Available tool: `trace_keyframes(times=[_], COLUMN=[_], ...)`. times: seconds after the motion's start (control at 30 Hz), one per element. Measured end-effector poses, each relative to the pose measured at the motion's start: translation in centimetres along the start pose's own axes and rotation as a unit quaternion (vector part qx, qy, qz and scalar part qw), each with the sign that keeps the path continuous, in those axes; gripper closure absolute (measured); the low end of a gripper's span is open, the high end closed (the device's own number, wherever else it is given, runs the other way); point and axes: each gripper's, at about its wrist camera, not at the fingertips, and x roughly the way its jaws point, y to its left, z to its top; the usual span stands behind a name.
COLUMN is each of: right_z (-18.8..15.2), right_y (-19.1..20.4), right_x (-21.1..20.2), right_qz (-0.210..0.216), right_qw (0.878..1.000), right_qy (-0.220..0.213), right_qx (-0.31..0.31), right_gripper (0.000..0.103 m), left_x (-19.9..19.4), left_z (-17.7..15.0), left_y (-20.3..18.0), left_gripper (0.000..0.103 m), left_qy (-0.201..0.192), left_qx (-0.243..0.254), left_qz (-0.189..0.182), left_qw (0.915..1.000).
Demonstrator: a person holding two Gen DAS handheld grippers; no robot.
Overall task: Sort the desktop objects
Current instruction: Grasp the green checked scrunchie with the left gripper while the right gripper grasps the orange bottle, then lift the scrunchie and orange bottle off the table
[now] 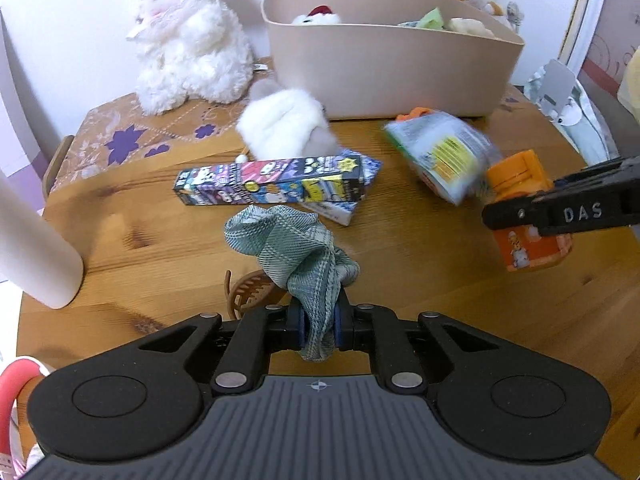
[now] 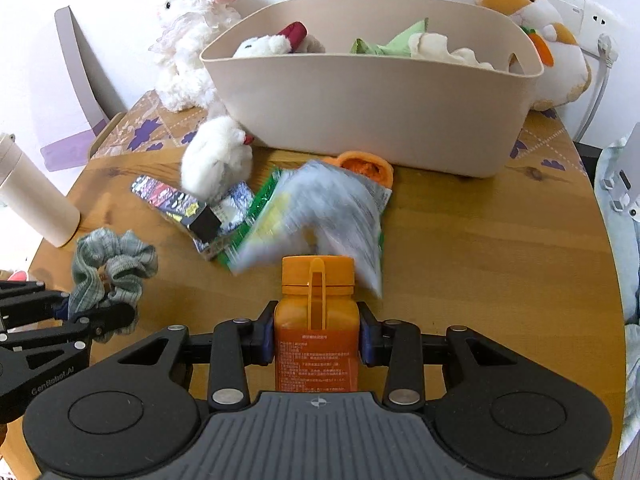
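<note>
Bin [image 2: 372, 120] stands in the upper middle of the right wrist frame, straight ahead of the right gripper [image 2: 316, 340], which pinches an orange bottle [image 2: 316, 312] by its sides, cap pointing toward the bin. A blurred packet [image 2: 320, 216] lies between bottle and bin on the worktop [image 2: 500, 260]. The left gripper [image 1: 318, 332] is pressed together on a green scrunchie [image 1: 296, 248]; in its frame the bin [image 1: 384, 76] is in the upper middle to upper right. I judge the right gripper has the straighter path.
</note>
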Motion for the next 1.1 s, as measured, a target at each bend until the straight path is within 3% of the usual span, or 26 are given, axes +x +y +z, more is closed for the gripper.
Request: trace_keyframes(times=[0.27, 0.3, 0.37, 0.6, 0.63, 0.73, 0.77, 0.93, 1.0, 1.07, 1.1], right_z=[-0.9, -1.0, -1.1, -1.3, -1.3, -1.2, -1.2, -1.2, -1.2, -1.3, -1.3], right_y=[-0.4, -0.4, -0.5, -0.5, -0.5, -0.3, -0.3, -0.3, -0.3, -0.3, -0.4], right_x=[0.5, 0.5, 0.6, 0.5, 0.4, 0.3, 0.2, 0.1, 0.0, -0.1, -0.1], right_qz=[-0.011, -0.012, -0.013, -0.016, -0.016, -0.015, -0.015, -0.015, -0.017, -0.017, -0.017], right_qw=[1.000, 1.000, 1.000, 1.000, 1.000, 1.000, 1.000, 1.000, 1.000, 1.000, 1.000], right_qy=[0.010, 0.011, 0.011, 0.010, 0.009, 0.008, 0.008, 0.007, 0.008, 0.008, 0.008], right_qx=[-0.001, -0.001, 0.001, 0.006, 0.005, 0.004, 0.003, 0.005, 0.006, 0.007, 0.008], right_gripper=[0.067, 0.067, 0.067, 0.067, 0.067, 0.067, 0.067, 0.067, 0.067, 0.067, 0.067], left_x=[1.5, 1.6, 1.6, 0.8, 0.6, 0.1, -0.1, -0.6, -0.8, -0.7, -0.5], left_z=[-0.5, -0.6, -0.8, -0.7, -0.7, -0.8, -0.9, -0.9, -0.9, -0.8, -0.8], left_y=[-0.5, -0.5, -0.4, -0.3, -0.4, -0.4, -0.3, 0.1, 0.2, 0.3, 0.3], left_gripper=[0.088, 0.086, 0.072, 0.071, 0.068, 0.043, 0.041, 0.041, 0.052, 0.076, 0.081], left_qy=[0.017, 0.018, 0.016, 0.005, 0.004, -0.001, -0.005, -0.012, -0.016, -0.010, -0.005], left_qx=[0.000, -0.001, -0.002, -0.011, -0.013, -0.026, -0.031, -0.039, -0.043, -0.046, -0.046], left_qz=[0.013, 0.015, 0.017, 0.012, 0.012, 0.024, 0.027, 0.026, 0.025, 0.018, 0.014], left_qw=[0.9998, 0.9997, 0.9997, 0.9999, 0.9998, 0.9994, 0.9992, 0.9988, 0.9987, 0.9987, 0.9988])
